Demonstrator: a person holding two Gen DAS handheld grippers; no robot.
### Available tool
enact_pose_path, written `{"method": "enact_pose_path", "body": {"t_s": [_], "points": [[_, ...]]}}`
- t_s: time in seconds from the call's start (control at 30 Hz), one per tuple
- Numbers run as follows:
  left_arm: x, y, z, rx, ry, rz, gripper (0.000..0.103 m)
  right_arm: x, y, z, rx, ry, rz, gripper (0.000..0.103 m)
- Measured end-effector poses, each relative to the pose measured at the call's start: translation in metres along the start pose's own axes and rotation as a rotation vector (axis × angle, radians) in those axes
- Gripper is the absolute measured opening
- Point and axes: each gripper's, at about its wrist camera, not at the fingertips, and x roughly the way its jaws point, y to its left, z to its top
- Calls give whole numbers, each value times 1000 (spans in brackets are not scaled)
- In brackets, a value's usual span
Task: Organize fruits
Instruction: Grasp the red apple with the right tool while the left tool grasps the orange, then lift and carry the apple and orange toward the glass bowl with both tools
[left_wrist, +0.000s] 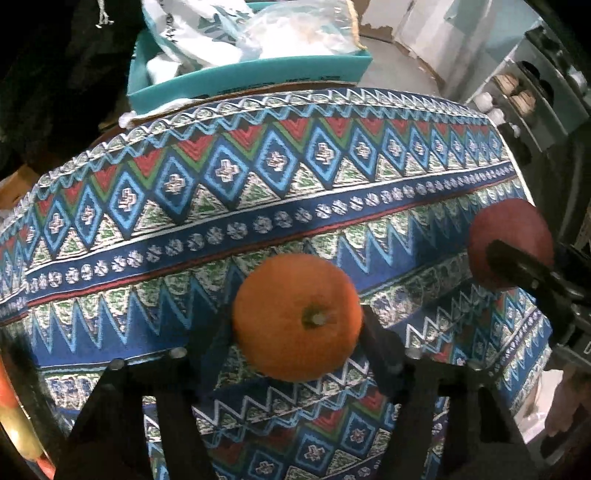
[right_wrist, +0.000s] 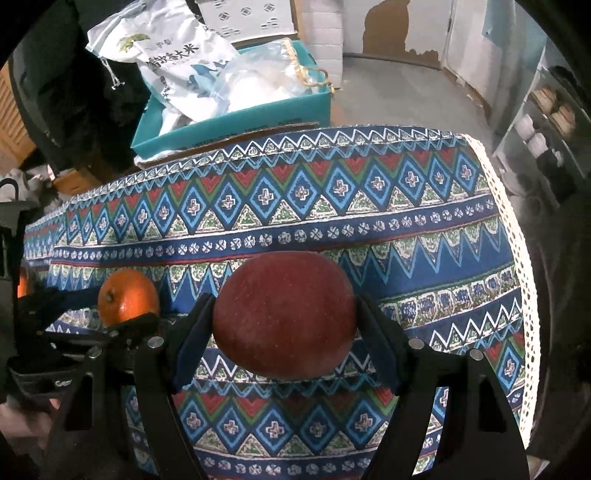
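My left gripper (left_wrist: 295, 321) is shut on an orange (left_wrist: 295, 315), stem end facing the camera, held above the patterned tablecloth (left_wrist: 229, 206). My right gripper (right_wrist: 282, 317) is shut on a dark red apple (right_wrist: 282, 317), also held above the cloth (right_wrist: 295, 206). In the left wrist view the apple (left_wrist: 509, 240) shows at the right with the right gripper's finger across it. In the right wrist view the orange (right_wrist: 127, 297) shows at the left in the left gripper's fingers.
A teal box (right_wrist: 236, 122) with white bags (right_wrist: 177, 59) stands behind the table's far edge. A shelf with jars (right_wrist: 546, 122) is at the right. Orange and pale items (left_wrist: 14, 417) show at the left edge. The cloth's lace edge (right_wrist: 517, 236) marks the table's right side.
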Motion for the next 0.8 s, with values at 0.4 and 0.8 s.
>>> {"method": "enact_pose_path", "body": {"t_s": [0.4,0.8], "points": [[-25,3,-7,9,-68,23,66,-13,8,0,-22,-32,2,76],[-82,0,-13,16,-172,18,66,-47,26,5,-65,-106,18,76]]}}
